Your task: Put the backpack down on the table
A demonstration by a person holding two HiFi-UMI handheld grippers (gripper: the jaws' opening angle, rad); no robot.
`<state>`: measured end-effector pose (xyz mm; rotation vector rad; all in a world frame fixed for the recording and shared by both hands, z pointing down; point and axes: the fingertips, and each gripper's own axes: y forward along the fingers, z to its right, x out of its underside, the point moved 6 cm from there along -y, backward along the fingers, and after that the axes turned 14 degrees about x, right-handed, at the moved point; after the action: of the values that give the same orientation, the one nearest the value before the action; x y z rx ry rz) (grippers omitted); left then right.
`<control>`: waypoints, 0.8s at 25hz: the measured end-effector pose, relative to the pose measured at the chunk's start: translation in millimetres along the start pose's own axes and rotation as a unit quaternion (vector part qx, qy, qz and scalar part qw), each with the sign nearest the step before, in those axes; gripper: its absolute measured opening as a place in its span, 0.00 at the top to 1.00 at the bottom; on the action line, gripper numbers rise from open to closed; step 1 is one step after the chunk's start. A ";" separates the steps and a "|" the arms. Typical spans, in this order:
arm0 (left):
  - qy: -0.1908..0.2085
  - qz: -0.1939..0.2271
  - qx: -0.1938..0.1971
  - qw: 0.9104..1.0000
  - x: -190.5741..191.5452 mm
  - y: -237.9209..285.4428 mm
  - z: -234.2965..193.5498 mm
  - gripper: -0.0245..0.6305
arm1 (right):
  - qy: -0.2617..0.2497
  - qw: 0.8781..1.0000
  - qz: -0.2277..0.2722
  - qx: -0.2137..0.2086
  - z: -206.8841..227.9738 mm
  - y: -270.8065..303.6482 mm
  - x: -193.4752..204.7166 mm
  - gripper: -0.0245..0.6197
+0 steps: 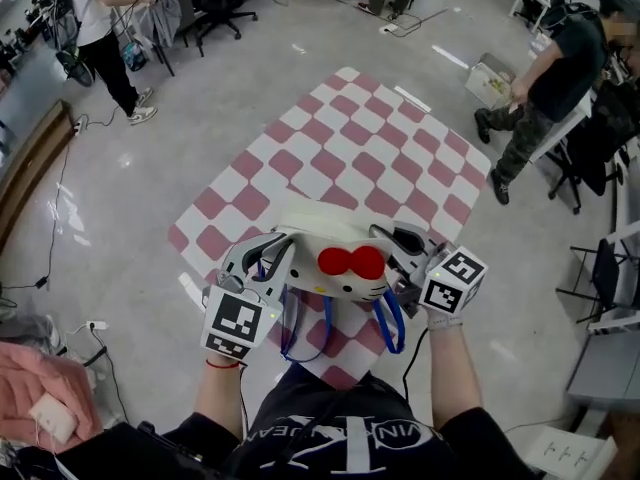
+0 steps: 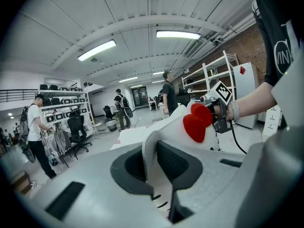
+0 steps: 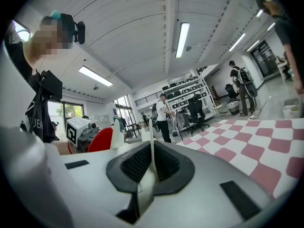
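Right now the white backpack with the red bow hangs between two grippers, over the near edge of the pink and white checked worktop. The left gripper has its jaws pinched tight on a fold of the white cloth on one side. The right gripper has its jaws pinched on a thin edge of the bag on the other side. I cannot tell if the bottom of the bag touches the worktop yet. The blue straps dangle down at the front, close to the person's body. To do this well, I think the bag should go a bit further out, over the middle of the checks, so it does not slide off the edge. Both grippers should go down together and stay level, so the bag does not tip. The jaws should let go only when the bag sits on the cloth and carries its own weight. The straps could get caught under the bag or hang off the edge, so that is a thing to watch. The worktop has nothing else on it, so nothing is in the way. A person in a white top stands far off on the left, and a person in dark clothes walks by on the right, near the worktop's far corner. A pink cloth lies on the floor, well away.
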<state>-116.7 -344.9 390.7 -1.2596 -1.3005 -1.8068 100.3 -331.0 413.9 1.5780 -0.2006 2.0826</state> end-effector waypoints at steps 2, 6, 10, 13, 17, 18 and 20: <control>0.002 0.003 0.007 1.000 1.9 4.3 -9.8 0.89 | -0.001 1.000 -0.001 0.008 3.3 7.2 -0.9 0.95; -0.004 0.003 0.013 1.000 7.1 11.7 -24.3 0.89 | -0.002 1.000 -0.013 0.020 8.3 19.9 0.8 0.95; -0.011 0.004 0.013 1.000 8.6 21.2 -33.2 0.89 | 0.004 1.000 -0.017 0.018 18.4 29.7 0.5 0.95; -0.016 0.003 0.004 1.000 9.0 28.3 -39.1 0.89 | 0.009 1.000 -0.018 0.013 27.1 38.1 0.3 0.95; -0.031 -0.003 -0.009 0.999 10.0 35.4 -45.2 0.89 | 0.011 0.999 -0.030 0.004 36.7 49.0 -1.0 0.95; -0.034 -0.001 -0.012 0.999 8.6 36.7 -49.1 0.89 | 0.012 1.000 -0.027 0.001 38.6 52.7 -3.6 0.95; -0.035 0.003 -0.018 0.999 5.0 41.1 -58.7 0.89 | 0.014 1.000 -0.019 -0.003 43.9 61.1 -10.2 0.95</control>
<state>-104.9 -413.9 406.5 -1.3560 -1.3062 -1.8048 110.4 -404.7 429.5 1.5354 -0.1663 2.0730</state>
